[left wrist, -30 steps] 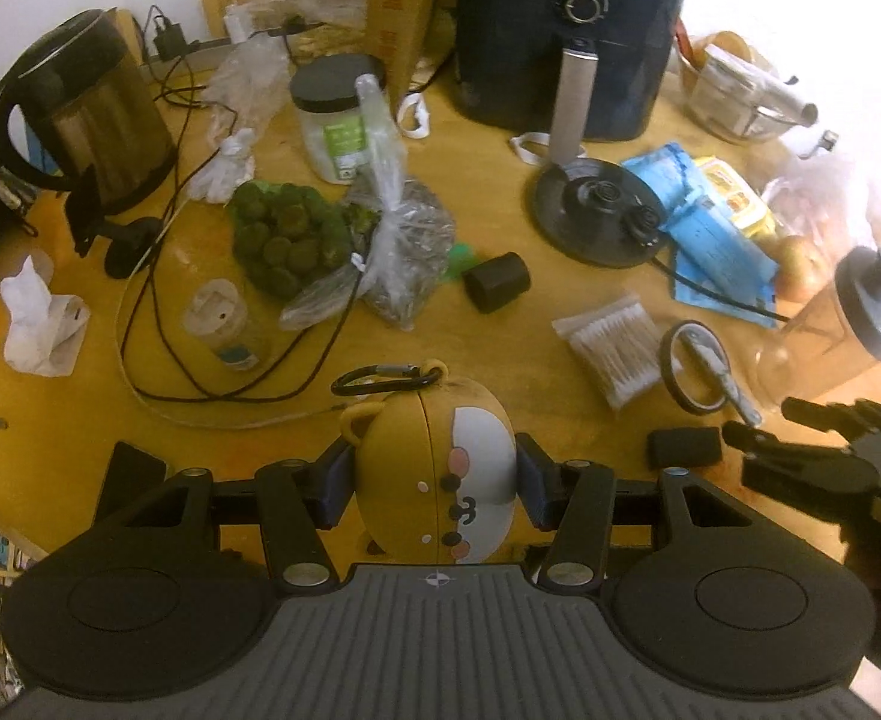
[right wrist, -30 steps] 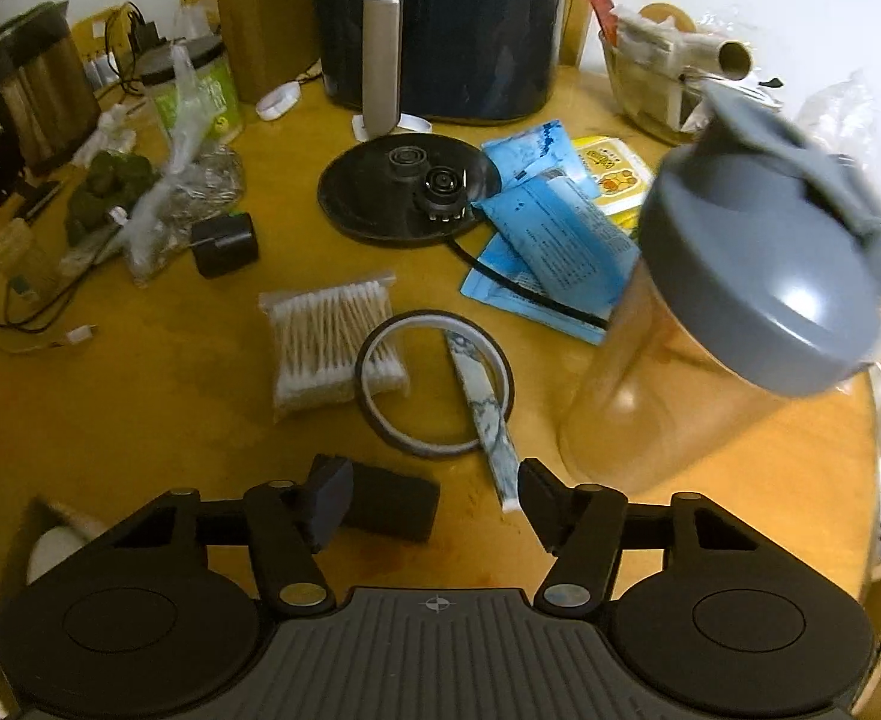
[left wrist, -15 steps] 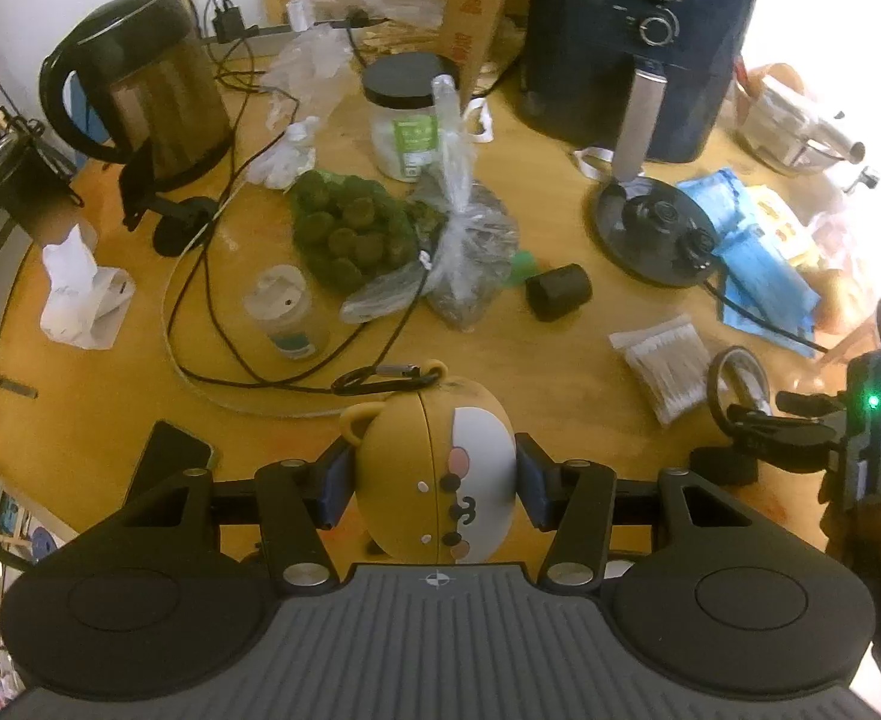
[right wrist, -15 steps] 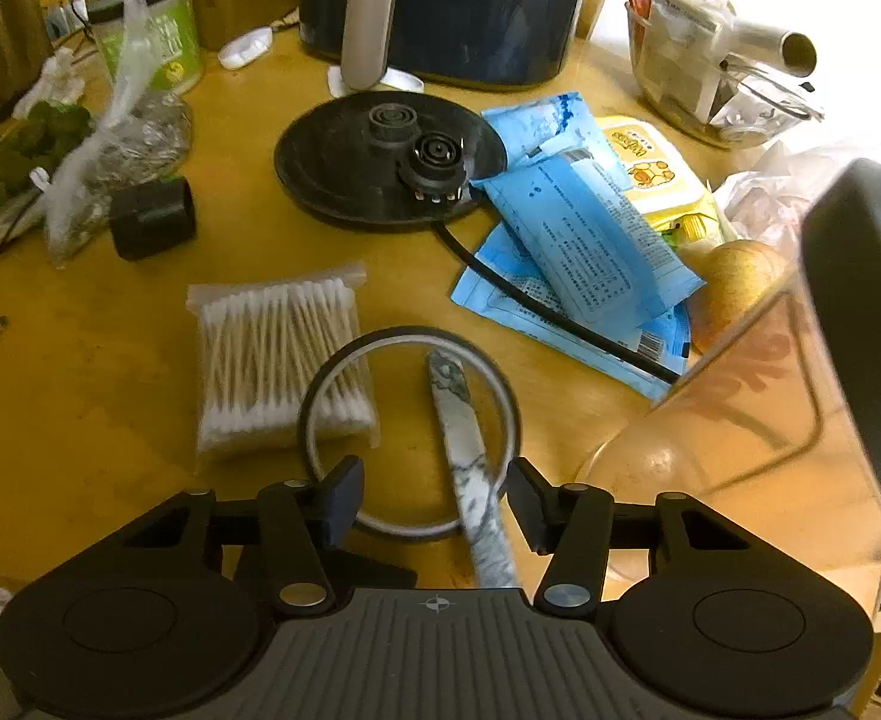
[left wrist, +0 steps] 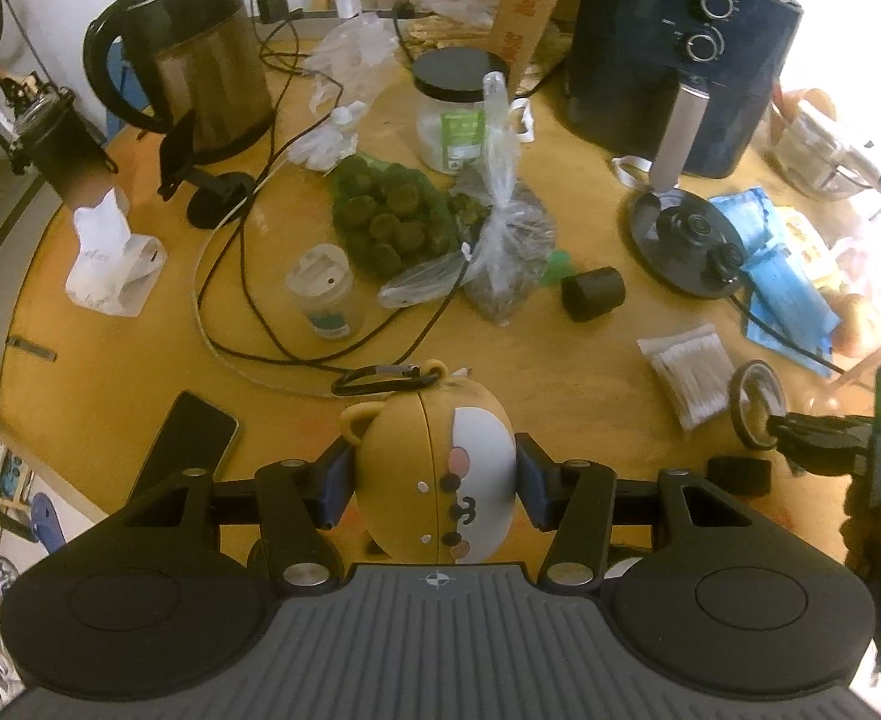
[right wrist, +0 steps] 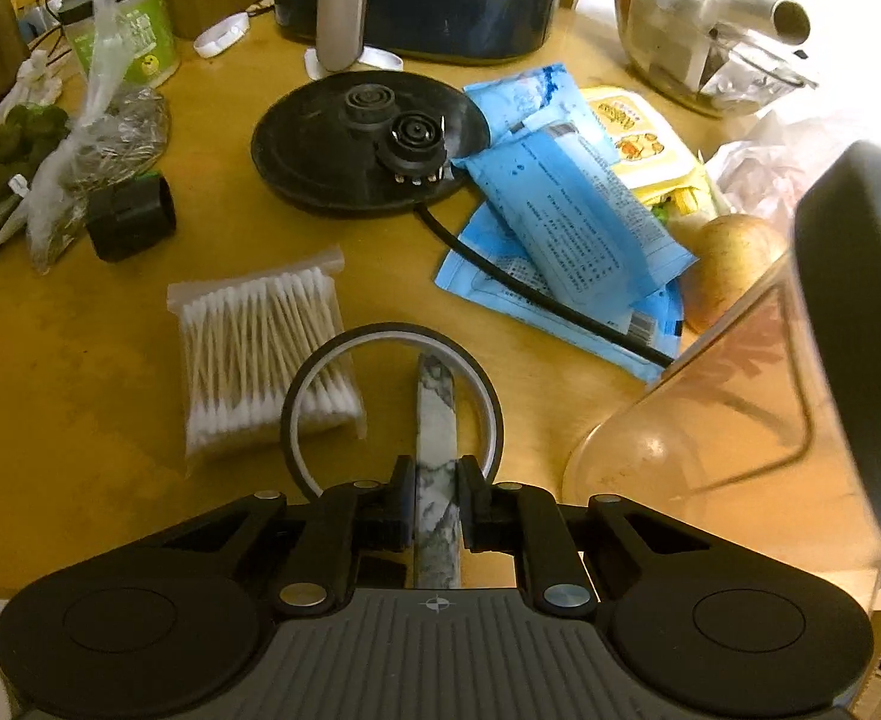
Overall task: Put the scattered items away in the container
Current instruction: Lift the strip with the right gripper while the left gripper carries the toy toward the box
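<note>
My left gripper [left wrist: 434,483] is shut on a yellow bear-shaped case [left wrist: 437,480] with a black carabiner [left wrist: 386,379], held above the round wooden table [left wrist: 110,324]. My right gripper [right wrist: 435,501] is shut on a flat marble-patterned stick [right wrist: 436,438] that lies across a thin tape ring [right wrist: 392,396]. The right gripper also shows at the right edge of the left wrist view [left wrist: 800,457]. A bag of cotton swabs [right wrist: 263,354] lies just left of the ring. A small black block [left wrist: 740,476] sits beside the right gripper.
A clear shaker bottle with a grey lid [right wrist: 800,360] stands close on the right. Blue packets [right wrist: 572,228], a kettle base [right wrist: 368,138], a black cap [right wrist: 131,219], an air fryer [left wrist: 680,48], a kettle [left wrist: 194,78], cables, bagged food and a phone [left wrist: 191,444] crowd the table.
My right gripper moved forward over the marble stick and shut on it. My left gripper rose and pulled back with the bear case, so more of the table shows.
</note>
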Available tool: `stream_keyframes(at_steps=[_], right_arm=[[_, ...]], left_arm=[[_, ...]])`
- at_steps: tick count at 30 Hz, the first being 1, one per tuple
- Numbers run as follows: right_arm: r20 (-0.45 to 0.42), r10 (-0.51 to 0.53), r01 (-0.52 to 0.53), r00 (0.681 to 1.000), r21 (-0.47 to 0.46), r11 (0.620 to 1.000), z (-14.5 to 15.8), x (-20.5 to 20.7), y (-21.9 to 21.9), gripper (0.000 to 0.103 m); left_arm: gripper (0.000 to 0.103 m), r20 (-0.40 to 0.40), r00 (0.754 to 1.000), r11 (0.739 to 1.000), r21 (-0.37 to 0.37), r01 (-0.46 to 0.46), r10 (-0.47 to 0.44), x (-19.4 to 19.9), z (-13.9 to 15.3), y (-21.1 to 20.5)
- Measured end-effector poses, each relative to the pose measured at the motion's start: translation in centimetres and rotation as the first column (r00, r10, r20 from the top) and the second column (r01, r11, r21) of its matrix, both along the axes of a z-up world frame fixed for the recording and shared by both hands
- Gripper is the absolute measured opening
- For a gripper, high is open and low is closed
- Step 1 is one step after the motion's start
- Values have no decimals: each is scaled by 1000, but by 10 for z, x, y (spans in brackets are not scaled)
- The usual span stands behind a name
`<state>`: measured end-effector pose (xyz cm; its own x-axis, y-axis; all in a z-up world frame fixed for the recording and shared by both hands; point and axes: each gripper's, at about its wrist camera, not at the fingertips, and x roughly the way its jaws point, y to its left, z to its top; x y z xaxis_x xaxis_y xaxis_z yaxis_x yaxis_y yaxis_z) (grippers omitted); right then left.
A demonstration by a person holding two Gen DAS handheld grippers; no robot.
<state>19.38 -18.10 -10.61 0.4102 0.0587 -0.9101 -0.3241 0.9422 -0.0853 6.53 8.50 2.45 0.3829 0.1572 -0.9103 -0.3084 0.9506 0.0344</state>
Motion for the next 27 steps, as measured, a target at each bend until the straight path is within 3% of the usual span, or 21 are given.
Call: stream_keyframes(at_steps=[14,27], right_arm=[[58,45,-47,997,26,999,34,-27,0,17],[75,37,-44,996,91,995,60,-53,-13,17]], left_arm=[[53,-51,997,998,-30,-54,52,-26,-14,2],[53,-57,998,999,-40,19,-22,-32,-15,-21]])
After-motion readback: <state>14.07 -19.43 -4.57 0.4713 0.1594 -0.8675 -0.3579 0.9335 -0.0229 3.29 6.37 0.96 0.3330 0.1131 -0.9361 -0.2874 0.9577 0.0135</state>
